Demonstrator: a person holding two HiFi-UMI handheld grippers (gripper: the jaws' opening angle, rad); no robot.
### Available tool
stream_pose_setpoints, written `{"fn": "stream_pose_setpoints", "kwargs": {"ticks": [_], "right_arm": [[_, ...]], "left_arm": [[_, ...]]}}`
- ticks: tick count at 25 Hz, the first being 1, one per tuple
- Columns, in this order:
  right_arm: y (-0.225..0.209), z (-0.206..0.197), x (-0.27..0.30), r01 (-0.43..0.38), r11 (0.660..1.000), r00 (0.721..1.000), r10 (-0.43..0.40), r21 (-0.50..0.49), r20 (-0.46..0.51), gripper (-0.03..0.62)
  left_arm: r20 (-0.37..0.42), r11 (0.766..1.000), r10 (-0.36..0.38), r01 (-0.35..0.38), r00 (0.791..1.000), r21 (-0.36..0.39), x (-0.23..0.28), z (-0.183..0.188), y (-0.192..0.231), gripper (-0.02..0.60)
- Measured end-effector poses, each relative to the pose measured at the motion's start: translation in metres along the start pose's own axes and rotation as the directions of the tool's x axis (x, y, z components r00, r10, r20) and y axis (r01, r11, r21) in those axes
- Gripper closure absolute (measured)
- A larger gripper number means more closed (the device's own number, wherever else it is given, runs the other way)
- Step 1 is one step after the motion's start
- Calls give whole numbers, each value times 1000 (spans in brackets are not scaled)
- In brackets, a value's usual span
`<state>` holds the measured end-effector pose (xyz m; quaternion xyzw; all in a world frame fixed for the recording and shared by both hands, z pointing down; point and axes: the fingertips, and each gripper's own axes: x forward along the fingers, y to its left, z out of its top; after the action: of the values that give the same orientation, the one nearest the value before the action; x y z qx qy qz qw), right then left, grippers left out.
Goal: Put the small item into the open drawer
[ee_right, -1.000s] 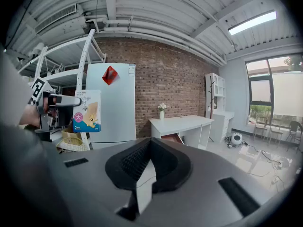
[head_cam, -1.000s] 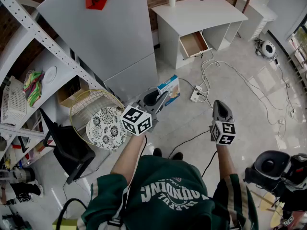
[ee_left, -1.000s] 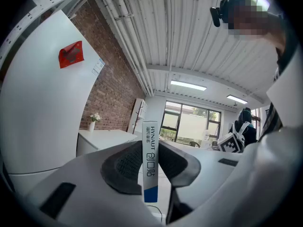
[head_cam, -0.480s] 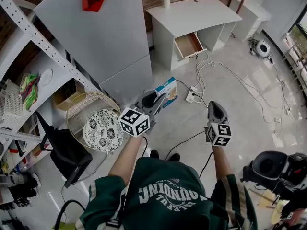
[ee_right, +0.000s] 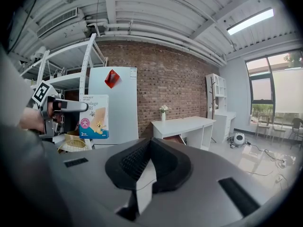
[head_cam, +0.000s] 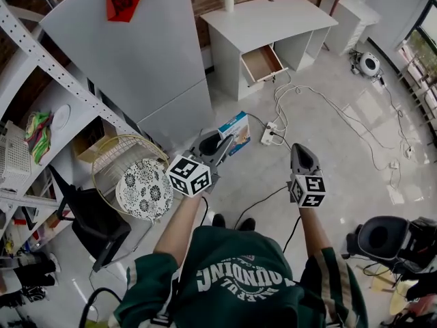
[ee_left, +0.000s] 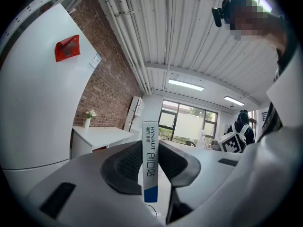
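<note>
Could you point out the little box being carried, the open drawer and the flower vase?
box (head_cam: 237,127): head view, on its blue-and-white printed face.
open drawer (head_cam: 259,63): head view, on its wooden inside bottom.
flower vase (head_cam: 228,4): head view, on the white vase body.

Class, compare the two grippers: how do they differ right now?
The left gripper clamps a blue-and-white box; the right gripper holds nothing. The left gripper's jaws stand apart by the box's thickness; the right gripper's jaws are together. Both are held out over the floor.
</note>
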<state>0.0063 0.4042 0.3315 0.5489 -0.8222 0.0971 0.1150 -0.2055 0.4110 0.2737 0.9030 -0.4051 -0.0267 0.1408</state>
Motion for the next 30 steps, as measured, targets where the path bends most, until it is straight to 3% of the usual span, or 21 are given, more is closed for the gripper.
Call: {"fn": "stream_pose_setpoints", "kwargs": {"ticks": [20,30], "right_arm": [[-36,-7,-21,-32,999,999,32,24,19,569],[-67,-6,27,-20,999,1000,20,37,-1,569]], "left_arm": [[-30,1000,26,-26,999,-1,41,-28,-40,480],[-63,1000,-2,2,998,-3,107,-38,-7,480]]}}
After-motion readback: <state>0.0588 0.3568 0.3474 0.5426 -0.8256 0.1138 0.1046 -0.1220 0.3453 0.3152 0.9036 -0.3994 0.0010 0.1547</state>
